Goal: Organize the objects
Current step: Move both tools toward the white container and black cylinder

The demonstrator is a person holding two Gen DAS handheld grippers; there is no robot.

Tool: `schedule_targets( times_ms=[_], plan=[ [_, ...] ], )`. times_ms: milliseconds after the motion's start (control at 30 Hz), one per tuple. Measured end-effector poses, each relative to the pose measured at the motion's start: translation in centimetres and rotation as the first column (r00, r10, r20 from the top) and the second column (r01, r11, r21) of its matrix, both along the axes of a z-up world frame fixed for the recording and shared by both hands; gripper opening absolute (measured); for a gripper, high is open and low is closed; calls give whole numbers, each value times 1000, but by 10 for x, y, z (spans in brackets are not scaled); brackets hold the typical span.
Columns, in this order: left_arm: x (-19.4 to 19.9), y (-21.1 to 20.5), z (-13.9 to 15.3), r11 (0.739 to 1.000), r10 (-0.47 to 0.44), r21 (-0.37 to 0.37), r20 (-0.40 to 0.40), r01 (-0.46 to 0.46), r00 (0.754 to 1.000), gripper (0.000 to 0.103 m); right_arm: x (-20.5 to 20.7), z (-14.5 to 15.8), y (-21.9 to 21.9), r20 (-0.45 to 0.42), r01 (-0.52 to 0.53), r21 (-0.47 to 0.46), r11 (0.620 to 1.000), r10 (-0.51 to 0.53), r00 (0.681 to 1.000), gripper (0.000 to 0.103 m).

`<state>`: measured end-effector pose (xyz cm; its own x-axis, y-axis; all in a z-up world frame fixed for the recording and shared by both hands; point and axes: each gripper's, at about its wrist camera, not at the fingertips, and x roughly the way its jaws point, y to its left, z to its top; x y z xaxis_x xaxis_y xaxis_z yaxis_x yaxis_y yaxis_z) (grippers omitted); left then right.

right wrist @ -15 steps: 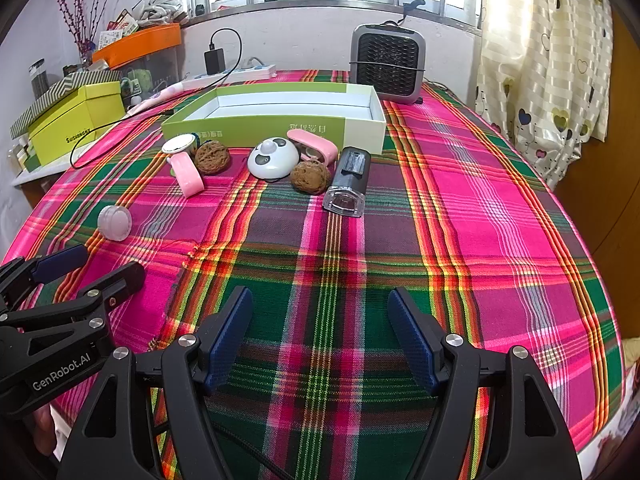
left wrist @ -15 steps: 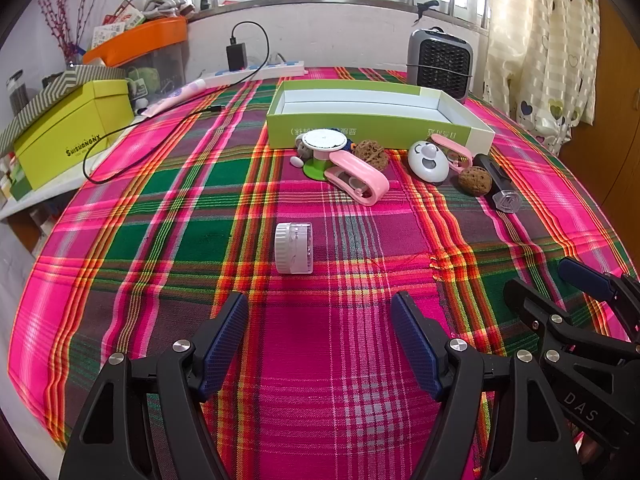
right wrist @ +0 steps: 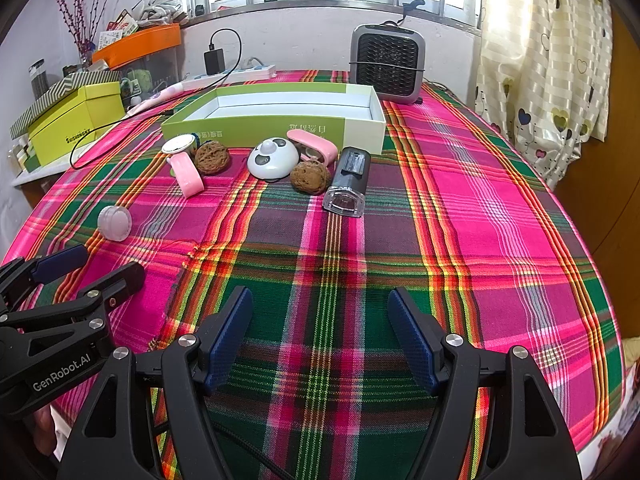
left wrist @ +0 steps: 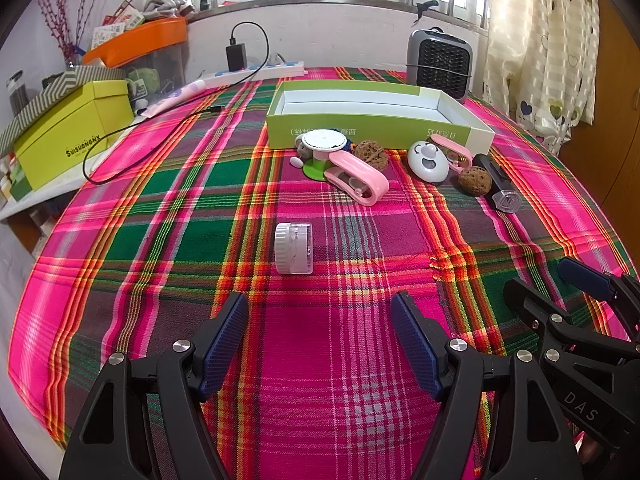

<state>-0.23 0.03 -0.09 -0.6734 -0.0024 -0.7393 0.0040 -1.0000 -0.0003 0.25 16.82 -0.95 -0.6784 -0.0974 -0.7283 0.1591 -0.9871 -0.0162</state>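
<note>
A shallow green box point(left wrist: 372, 130) point(right wrist: 256, 126) lies open at the back of the plaid table. In front of it sit a white round dial on a green base point(left wrist: 324, 142), two pink clips point(left wrist: 358, 178) point(right wrist: 314, 144), two walnuts point(left wrist: 372, 154) point(right wrist: 310, 176), a white panda-shaped gadget point(left wrist: 430, 162) point(right wrist: 272, 158) and a black device with a clear cap point(left wrist: 498, 186) point(right wrist: 348, 186). A small clear jar with a white lid point(left wrist: 294, 247) point(right wrist: 115, 222) lies alone on its side, just ahead of my left gripper point(left wrist: 320, 332), which is open and empty. My right gripper point(right wrist: 320, 328) is open and empty too, over bare cloth.
A grey heater point(right wrist: 387, 63) stands behind the box. A yellow-green carton point(left wrist: 72, 132), an orange-lidded bin point(left wrist: 140, 40), a power strip point(left wrist: 256, 70) and a black cable point(left wrist: 132, 132) are at the back left. The table edge falls away on the right by a curtain point(right wrist: 548, 60).
</note>
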Motion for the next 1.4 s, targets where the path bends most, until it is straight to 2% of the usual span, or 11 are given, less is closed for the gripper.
schedule_targets(
  times_ms=[400, 533, 700, 1067, 1200, 1400],
  plan=[
    [4, -8, 0, 999, -30, 28, 3, 30, 1000, 72, -2, 3, 4, 4, -25, -10, 1000, 25, 1000, 70],
    [10, -15, 1, 998, -44, 40, 1, 44, 999, 72, -6, 3, 9, 1, -3, -13, 1000, 3, 1000, 70],
    [19, -21, 5, 996, -71, 47, -27, 72, 997, 72, -11, 3, 12, 16, 2, -14, 1000, -2, 1000, 70],
    [3, -40, 9, 998, -33, 50, -49, 35, 998, 72, -19, 3, 16, 28, -4, -25, 1000, 5, 1000, 70],
    [-7, -42, 8, 995, -42, 86, -37, 45, 998, 65, -24, 3, 18, 37, 0, -33, 999, 1, 999, 70],
    [-16, -37, 2, 996, -63, 65, -20, 65, 998, 56, -31, 3, 17, 47, -8, -20, 1000, 8, 999, 70]
  ],
)
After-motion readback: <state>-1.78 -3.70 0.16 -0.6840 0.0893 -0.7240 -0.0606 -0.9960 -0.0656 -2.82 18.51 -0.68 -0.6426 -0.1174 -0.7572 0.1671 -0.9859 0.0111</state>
